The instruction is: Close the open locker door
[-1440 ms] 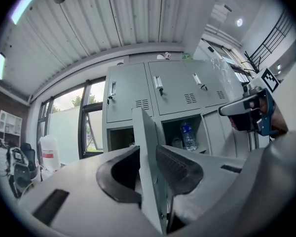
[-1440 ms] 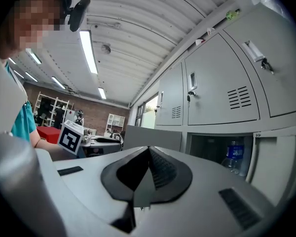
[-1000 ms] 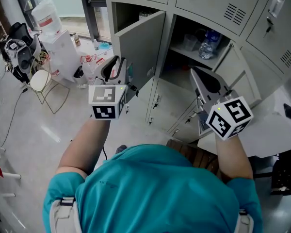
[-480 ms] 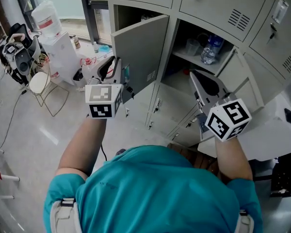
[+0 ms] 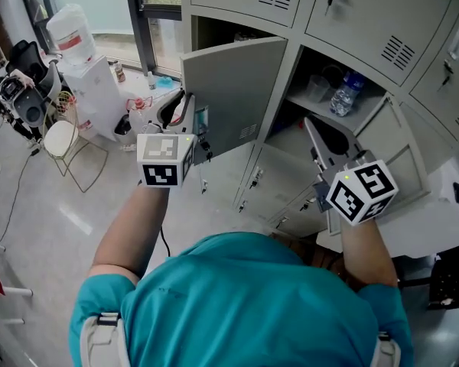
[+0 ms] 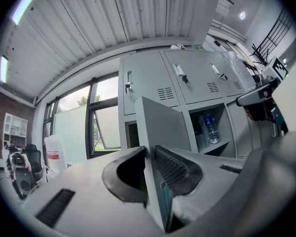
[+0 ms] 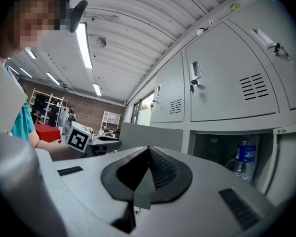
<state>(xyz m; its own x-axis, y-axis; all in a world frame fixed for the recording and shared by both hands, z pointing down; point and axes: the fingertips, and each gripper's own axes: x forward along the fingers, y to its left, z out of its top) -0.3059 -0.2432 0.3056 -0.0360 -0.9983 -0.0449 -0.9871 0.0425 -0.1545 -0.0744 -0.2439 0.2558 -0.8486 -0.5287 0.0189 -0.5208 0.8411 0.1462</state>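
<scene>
Head view has the locker door (image 5: 237, 90) up around 12 o'clock, hanging roughly half open off its hinge side, with the dark open compartment just to its right at about 1 o'clock. Left gripper (image 5: 187, 117) is at 11 o'clock, right at the door's free edge. In the left gripper view you can see that edge running straight between the fingers (image 6: 172, 169); they've just been closing in and both pads sit on the panel, so it's got the door pinched. Right gripper (image 5: 315, 132) is over at 2 o'clock in front of the open compartment, apart from the door, and in the right gripper view its fingers (image 7: 160, 169) are pressed together at the tips with nothing in them. Inside the compartment there's a water bottle (image 5: 344, 94) on the shelf with a clear cup (image 5: 316, 88) just beside it at its 9 o'clock.
</scene>
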